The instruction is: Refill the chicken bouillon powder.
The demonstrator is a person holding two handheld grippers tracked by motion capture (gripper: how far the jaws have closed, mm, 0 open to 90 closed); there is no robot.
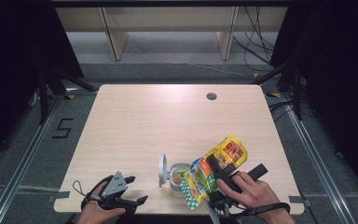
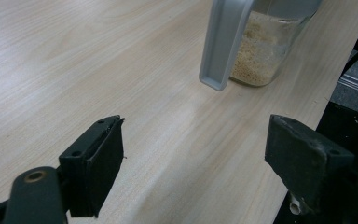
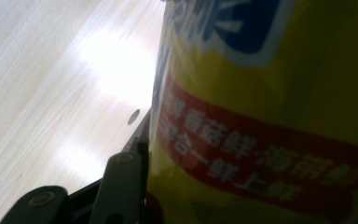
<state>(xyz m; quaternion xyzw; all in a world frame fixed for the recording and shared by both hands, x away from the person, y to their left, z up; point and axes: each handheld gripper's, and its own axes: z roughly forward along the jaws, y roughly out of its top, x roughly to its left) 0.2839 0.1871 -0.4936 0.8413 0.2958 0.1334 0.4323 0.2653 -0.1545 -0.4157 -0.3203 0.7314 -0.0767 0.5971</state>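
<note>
A yellow food bag (image 1: 216, 168) with red and blue print is held tilted above a glass jar (image 1: 178, 176) near the table's front edge. My right gripper (image 1: 216, 170) is shut on the bag (image 3: 270, 116), whose printed side presses against one finger (image 3: 121, 186) in the right gripper view. The jar (image 2: 265, 46) holds pale grains, and its grey lid (image 1: 162, 170) stands flipped open on the left side (image 2: 223, 42). My left gripper (image 1: 137, 190) rests open at the front left of the table, its fingers (image 2: 95, 163) wide apart and pointing toward the jar.
The light wooden table (image 1: 168, 121) has a round cable hole (image 1: 211, 96) at the back right. Wooden furniture legs (image 1: 114, 32) and cables lie on the floor behind it. The table's front edge runs just under both hands.
</note>
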